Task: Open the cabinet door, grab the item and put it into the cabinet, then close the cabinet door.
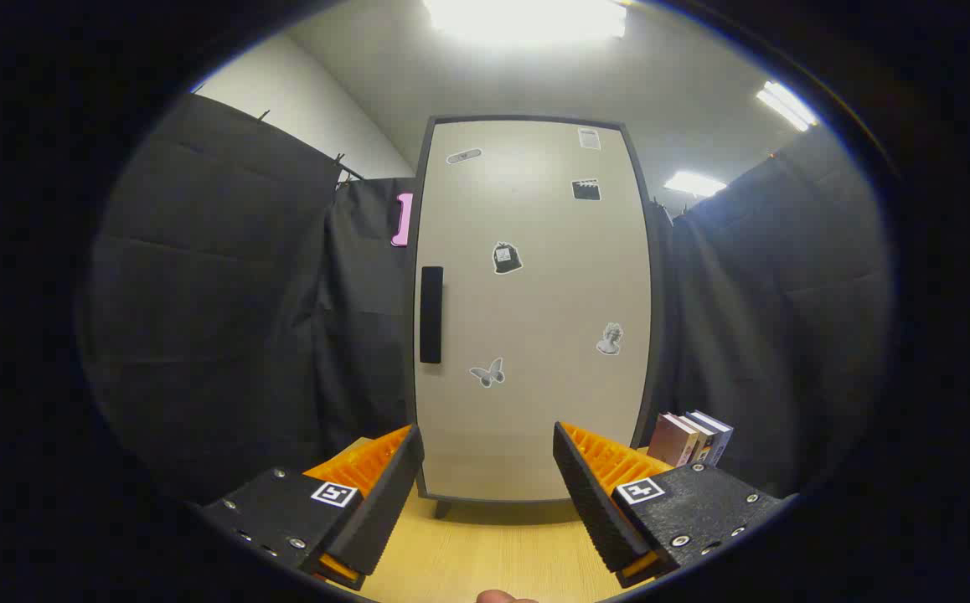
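Tongs (485, 494) spread wide, nothing between the fingers, touching nothing, hovering over the wooden table (485, 561). Dead ahead at twelve o'clock stands the cabinet (531, 310), door shut, stickers scattered across it. The dark handle (430, 314) sits up at eleven o'clock: best to line up square on it and close on it vertically before pulling. Books (690, 438), probably the item, wait at two o'clock beside the cabinet.

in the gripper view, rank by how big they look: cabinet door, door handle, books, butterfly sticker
1. cabinet door, by far the largest
2. books, the whole stack
3. handle, close to the books, so that order is unsure
4. butterfly sticker, smallest

The open gripper holds nothing.
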`<act>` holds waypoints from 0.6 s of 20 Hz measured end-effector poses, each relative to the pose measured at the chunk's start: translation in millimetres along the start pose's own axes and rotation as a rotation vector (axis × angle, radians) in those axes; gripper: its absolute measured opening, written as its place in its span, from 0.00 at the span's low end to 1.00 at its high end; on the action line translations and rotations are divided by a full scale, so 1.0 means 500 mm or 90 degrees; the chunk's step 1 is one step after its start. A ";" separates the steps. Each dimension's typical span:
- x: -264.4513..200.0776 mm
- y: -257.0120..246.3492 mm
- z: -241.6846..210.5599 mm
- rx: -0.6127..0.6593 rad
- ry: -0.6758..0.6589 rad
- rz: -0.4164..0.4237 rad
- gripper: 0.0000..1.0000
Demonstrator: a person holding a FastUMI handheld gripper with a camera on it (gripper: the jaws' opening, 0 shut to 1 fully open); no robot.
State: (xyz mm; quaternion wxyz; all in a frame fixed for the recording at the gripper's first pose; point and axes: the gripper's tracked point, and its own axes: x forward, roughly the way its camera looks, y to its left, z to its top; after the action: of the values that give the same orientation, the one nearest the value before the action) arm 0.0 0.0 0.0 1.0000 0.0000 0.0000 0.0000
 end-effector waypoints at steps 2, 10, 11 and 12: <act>0.004 -0.003 -0.003 -0.002 0.005 -0.001 0.96; 0.017 -0.007 -0.006 -0.016 0.017 0.002 0.96; 0.015 -0.007 -0.007 -0.018 0.022 0.001 0.96; 0.017 -0.006 -0.011 -0.018 0.026 0.000 0.96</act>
State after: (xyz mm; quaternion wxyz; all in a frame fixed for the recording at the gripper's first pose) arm 8.5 -3.1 -5.3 0.9997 -0.0139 0.0207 0.0002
